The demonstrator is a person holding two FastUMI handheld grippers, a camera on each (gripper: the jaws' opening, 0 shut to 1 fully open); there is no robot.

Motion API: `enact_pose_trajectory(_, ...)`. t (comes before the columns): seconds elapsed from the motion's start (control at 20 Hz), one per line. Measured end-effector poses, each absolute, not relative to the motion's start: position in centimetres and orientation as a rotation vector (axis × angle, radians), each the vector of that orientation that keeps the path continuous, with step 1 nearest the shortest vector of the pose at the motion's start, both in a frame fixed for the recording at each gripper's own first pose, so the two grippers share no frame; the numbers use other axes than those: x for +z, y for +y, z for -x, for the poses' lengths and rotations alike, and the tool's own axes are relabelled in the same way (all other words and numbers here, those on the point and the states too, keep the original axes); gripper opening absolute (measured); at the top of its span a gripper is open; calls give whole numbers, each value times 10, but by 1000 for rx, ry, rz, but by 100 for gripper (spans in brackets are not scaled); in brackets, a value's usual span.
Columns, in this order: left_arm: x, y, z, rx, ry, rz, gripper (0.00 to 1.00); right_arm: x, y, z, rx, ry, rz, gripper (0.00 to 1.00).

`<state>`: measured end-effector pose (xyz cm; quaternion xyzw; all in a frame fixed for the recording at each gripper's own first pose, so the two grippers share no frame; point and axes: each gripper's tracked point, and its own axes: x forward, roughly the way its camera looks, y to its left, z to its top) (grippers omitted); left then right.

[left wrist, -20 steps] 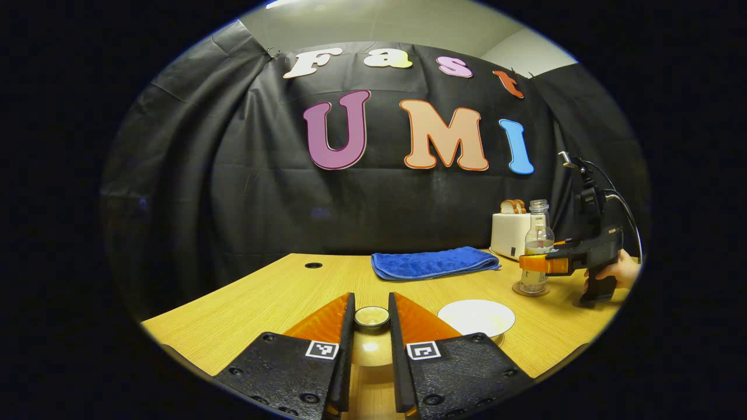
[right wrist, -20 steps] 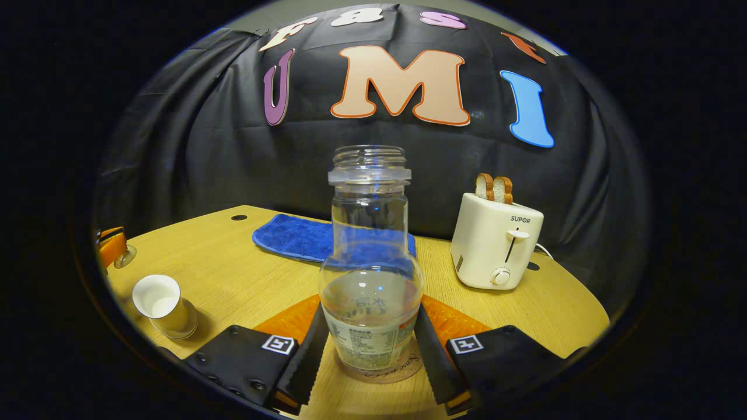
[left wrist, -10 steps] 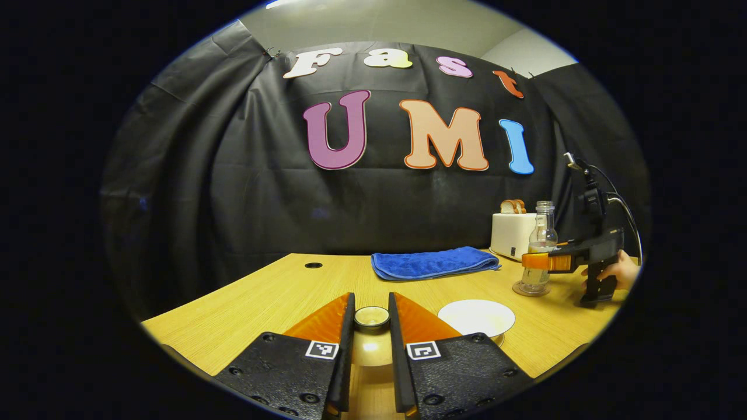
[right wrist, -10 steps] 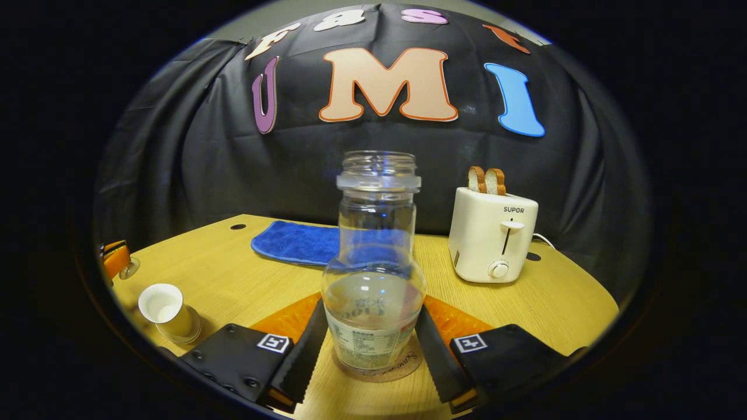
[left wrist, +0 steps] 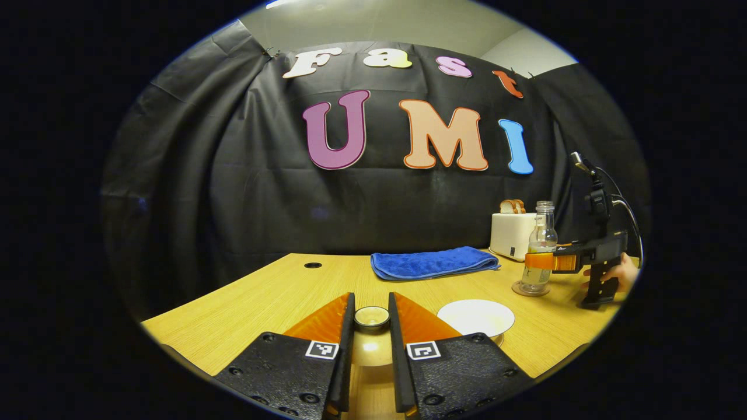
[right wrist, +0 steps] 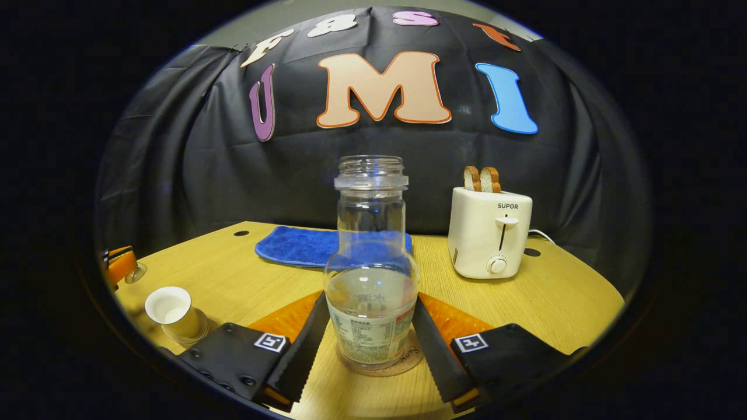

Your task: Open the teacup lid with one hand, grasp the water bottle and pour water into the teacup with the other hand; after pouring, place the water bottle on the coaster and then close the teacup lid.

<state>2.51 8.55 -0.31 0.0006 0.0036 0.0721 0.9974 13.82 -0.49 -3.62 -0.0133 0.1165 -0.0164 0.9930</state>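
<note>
The water bottle (right wrist: 372,274) now stands upright on the coaster (right wrist: 379,364), just in front of the toaster (right wrist: 489,230). Over the last second the right gripper (right wrist: 369,344) has eased back, its jaws parted on either side of the bottle with a sliver of gap, so the placing looks done. The left gripper (left wrist: 371,326) still pinches the teacup lid (left wrist: 372,317) by its knob, jaws closed on it. The open teacup (right wrist: 174,312) sits well to the left of the bottle; closing it is what remains.
</note>
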Motion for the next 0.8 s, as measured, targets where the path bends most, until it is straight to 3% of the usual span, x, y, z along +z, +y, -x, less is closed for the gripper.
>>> enact_pose_trajectory(0.4,-3,78,-28,98,7,-2,28,-32,-2,-104,-19,172,17,86)
enact_pose_trajectory(0.8,-4,52,-47,2,11,0,28,-11,-2,-56,-12,62,29,88)
